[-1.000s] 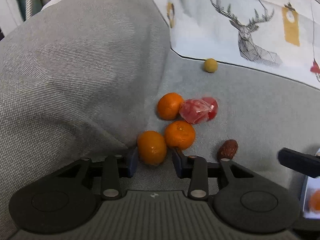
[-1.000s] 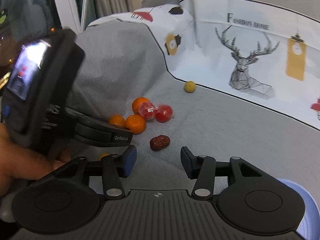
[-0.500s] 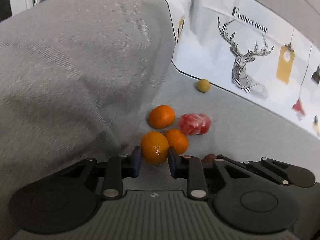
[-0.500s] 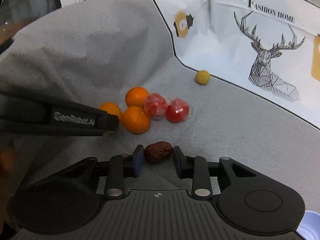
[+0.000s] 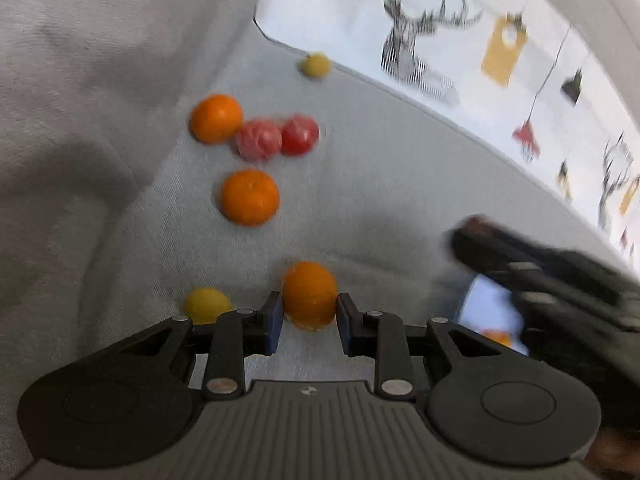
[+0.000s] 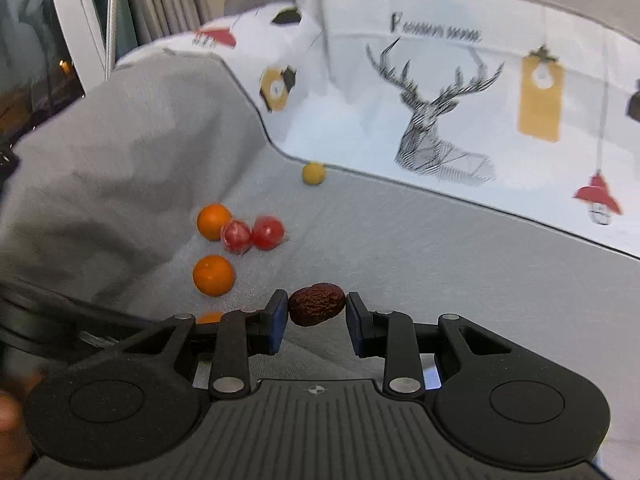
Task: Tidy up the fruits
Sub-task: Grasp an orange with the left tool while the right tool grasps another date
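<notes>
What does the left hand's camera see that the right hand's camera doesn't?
Only the left wrist view shows a yellow fruit beside the left gripper, and the mandarin it grips. Only the right wrist view shows the red date held in the right gripper. Both show two loose mandarins, two wrapped red fruits and a far yellow fruit.

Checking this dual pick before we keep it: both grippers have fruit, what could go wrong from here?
1. The left gripper holds the orange near the fingertips; being round, it could slip out.
2. The right gripper pinches the wrinkled date end to end; it might pivot and drop.
3. In the left wrist view the right gripper sits close beside the left, so the two could collide on the way to the blue container.
</notes>
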Available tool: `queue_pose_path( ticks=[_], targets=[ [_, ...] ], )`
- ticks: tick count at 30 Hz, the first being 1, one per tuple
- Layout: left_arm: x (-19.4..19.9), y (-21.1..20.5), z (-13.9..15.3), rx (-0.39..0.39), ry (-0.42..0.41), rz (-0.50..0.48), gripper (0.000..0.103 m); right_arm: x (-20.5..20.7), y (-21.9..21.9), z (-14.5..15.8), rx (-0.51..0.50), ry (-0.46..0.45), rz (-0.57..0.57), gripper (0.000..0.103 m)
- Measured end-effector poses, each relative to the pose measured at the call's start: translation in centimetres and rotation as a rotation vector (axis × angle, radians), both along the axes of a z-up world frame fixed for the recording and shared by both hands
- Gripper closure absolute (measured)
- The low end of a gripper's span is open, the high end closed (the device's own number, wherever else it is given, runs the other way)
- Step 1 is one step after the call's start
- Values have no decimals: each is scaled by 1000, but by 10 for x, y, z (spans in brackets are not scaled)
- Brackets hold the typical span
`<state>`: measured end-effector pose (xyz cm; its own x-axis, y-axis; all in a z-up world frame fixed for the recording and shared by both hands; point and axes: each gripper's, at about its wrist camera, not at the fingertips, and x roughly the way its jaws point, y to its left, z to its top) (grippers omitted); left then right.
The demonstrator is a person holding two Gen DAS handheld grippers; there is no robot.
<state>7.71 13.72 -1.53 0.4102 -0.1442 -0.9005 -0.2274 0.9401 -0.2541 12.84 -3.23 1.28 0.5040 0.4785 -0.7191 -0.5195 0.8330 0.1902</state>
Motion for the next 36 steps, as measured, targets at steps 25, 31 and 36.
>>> queue_pose_path(
  ticks=[25, 31, 36],
  targets=[
    [-44, -79, 73, 154, -201, -100, 71, -98, -163, 28, 1, -17, -283, 70],
    [-56, -116, 70, 152, -280, -190, 71, -92, -162, 21, 10, 0, -298, 70],
    [-42, -126, 57, 170, -269, -206, 71, -86, -157, 15, -21, -4, -290, 70]
  ],
)
